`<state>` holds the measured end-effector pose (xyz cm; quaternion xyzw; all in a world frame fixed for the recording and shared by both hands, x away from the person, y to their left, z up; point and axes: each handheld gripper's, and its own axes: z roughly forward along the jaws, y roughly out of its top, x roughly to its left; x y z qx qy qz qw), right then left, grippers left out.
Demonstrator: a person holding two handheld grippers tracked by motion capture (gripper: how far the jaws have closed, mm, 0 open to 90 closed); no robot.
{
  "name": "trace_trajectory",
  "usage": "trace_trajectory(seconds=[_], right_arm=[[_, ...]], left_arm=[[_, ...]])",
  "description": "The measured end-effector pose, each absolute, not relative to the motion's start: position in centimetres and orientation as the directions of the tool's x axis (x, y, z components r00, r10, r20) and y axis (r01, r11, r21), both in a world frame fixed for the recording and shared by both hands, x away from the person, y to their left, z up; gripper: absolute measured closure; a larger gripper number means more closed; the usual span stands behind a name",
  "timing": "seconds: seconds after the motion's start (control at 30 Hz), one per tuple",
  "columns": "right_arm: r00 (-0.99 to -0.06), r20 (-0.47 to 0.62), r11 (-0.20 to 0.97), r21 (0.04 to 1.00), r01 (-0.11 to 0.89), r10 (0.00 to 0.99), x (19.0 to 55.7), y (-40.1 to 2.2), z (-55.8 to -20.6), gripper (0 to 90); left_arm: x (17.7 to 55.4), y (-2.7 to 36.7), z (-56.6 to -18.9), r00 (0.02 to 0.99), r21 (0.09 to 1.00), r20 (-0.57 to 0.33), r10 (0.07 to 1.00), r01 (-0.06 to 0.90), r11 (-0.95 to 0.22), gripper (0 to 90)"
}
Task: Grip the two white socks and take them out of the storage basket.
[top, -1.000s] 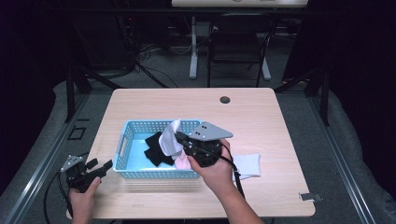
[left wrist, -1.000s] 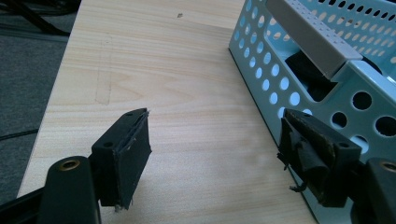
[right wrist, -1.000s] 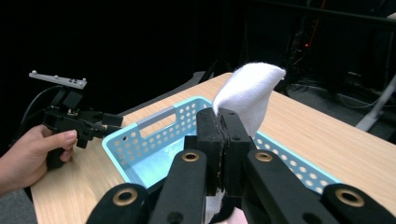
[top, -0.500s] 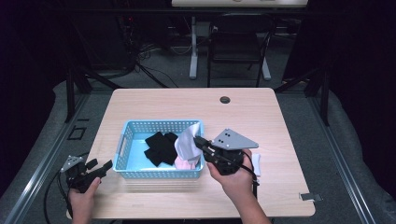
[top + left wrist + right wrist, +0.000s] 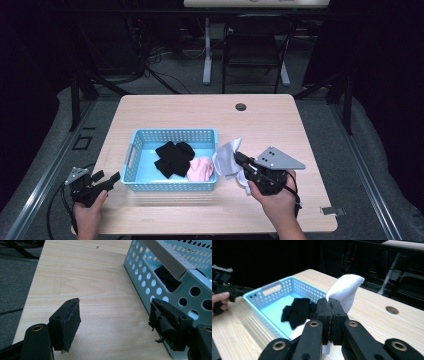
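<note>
A light blue perforated basket point(image 5: 135, 150) stands on the wooden table, with a black cloth point(image 5: 174, 156) and a pink cloth point(image 5: 201, 169) inside it. My right gripper point(image 5: 239, 159) is shut on a white cloth point(image 5: 226, 159), held just past the basket's right edge. In the right gripper view the white cloth point(image 5: 344, 290) sticks up from the shut gripper point(image 5: 329, 305), with the basket point(image 5: 269, 288) and black cloth point(image 5: 297, 310) beyond. My left gripper point(image 5: 112, 179) stands open at the basket's front left corner; its view shows the open gripper point(image 5: 116, 306) above bare table, beside the basket wall point(image 5: 150, 277).
A second bit of white fabric point(image 5: 246, 185) lies on the table under my right gripper. A round grommet hole point(image 5: 241, 107) sits near the table's far edge. Chair and desk legs stand on the floor behind the table. The person's left hand point(image 5: 220, 301) shows at the far left.
My right gripper has carried the white cloth rightward, from over the basket to just outside its right wall. The pink cloth now lies uncovered in the basket. The left gripper has stayed put.
</note>
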<state>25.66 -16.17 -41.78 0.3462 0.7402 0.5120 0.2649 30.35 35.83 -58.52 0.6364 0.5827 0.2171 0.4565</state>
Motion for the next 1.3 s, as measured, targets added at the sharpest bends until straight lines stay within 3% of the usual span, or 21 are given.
trace_trajectory(seconds=[0.73, 1.3], right_arm=[[-0.512, 0.024, 0.215, 0.891, 0.401, 0.858, 27.0, -20.3, -48.7, 89.0], [-0.339, 0.072, 0.138, 0.82, 0.556, 0.938, 29.3, -24.9, -53.1, 88.8]], left_arm=[[30.4, 35.8, -58.6, 0.225, 0.833, -0.253, 0.941, 0.545, 0.094, 24.9], [30.4, 35.9, -58.5, 0.227, 0.835, -0.256, 0.94, 0.542, 0.097, 24.9]])
